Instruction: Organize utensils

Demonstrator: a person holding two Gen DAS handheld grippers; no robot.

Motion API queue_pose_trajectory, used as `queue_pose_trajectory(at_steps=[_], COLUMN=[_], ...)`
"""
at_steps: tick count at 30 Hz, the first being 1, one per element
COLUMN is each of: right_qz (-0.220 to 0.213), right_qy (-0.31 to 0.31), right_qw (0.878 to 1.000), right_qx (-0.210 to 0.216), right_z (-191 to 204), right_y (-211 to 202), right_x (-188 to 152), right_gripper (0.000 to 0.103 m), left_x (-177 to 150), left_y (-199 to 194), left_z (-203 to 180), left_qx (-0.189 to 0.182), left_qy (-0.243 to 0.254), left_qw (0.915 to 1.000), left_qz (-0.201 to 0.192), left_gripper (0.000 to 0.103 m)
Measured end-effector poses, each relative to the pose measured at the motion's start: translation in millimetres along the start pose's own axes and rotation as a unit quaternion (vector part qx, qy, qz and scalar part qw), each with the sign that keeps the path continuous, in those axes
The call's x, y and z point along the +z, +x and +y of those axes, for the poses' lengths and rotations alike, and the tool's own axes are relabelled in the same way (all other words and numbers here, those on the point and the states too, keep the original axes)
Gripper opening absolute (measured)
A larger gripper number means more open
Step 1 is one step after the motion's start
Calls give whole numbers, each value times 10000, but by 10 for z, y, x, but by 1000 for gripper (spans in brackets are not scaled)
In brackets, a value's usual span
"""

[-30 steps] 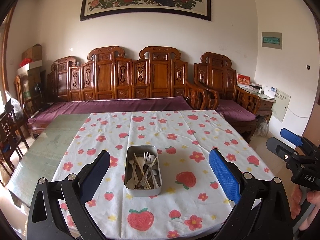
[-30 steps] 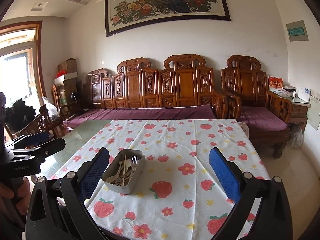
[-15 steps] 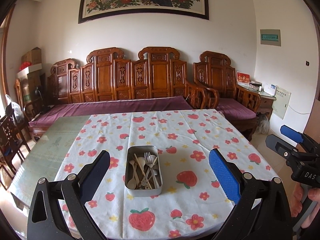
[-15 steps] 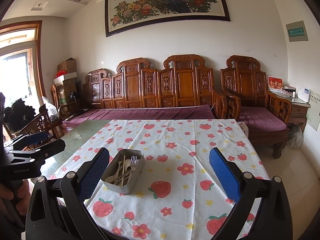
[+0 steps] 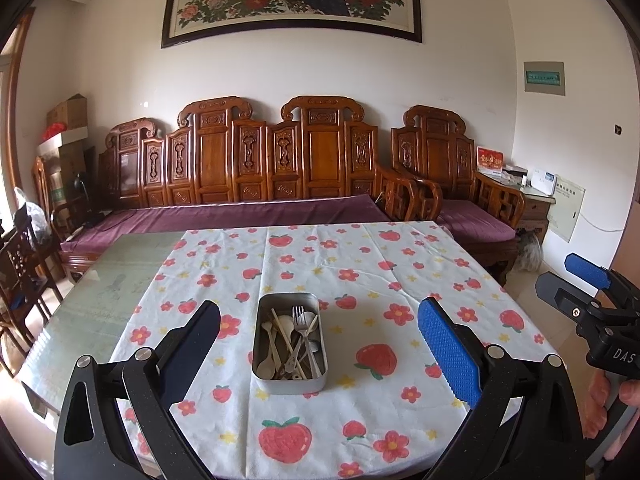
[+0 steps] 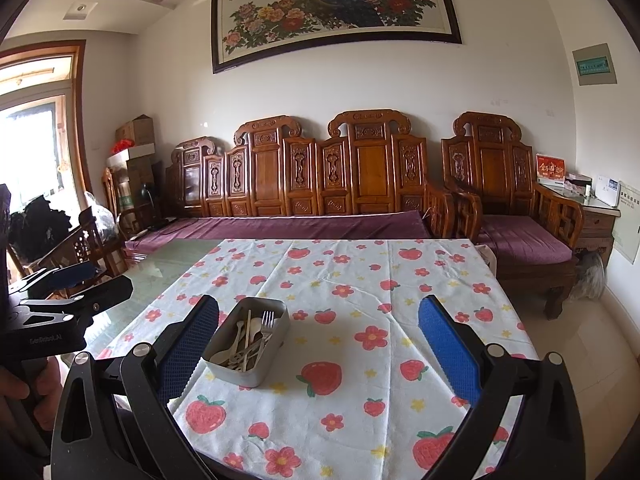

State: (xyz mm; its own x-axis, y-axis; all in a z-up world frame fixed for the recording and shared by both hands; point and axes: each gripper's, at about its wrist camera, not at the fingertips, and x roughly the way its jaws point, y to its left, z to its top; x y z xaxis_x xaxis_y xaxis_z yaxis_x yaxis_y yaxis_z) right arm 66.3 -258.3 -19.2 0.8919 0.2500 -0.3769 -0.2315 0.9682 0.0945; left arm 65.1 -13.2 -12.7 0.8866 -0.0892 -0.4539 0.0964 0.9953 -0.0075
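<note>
Your left gripper (image 5: 318,344) hangs above the table's near edge, jaws spread wide with nothing between them. Your right gripper (image 6: 318,344) hangs likewise, released and empty; it also shows at the right margin of the left wrist view, gripped by your hand (image 5: 624,396).

The metal tin (image 5: 289,376) sits on the strawberry-print tablecloth (image 5: 360,272), nearer the near edge than the far one, roughly midway across the cloth. Inside it: a metal fork (image 5: 301,322), pale spoons (image 5: 267,368) and chopsticks (image 5: 282,334), all jumbled together.

The cloth leaves the table's left strip, a bare glass top (image 5: 112,284), uncovered. A carved wooden sofa (image 5: 256,160) stands beyond the far edge.
</note>
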Motion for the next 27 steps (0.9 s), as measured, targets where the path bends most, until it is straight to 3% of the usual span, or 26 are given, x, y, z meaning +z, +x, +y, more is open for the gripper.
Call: queue_pose_trajectory(at_steps=[27], right_qz=[-3], right_qy=[-5], right_qw=[10000], right_qx=[-1], right_z=[7], right_y=[-11], right_x=[-2], right_gripper=[101], left_x=[-31], left_y=[5], left_z=[11], left_qx=[12], left_qy=[-30], left_qw=[10000], left_qz=[-14], left_gripper=[96])
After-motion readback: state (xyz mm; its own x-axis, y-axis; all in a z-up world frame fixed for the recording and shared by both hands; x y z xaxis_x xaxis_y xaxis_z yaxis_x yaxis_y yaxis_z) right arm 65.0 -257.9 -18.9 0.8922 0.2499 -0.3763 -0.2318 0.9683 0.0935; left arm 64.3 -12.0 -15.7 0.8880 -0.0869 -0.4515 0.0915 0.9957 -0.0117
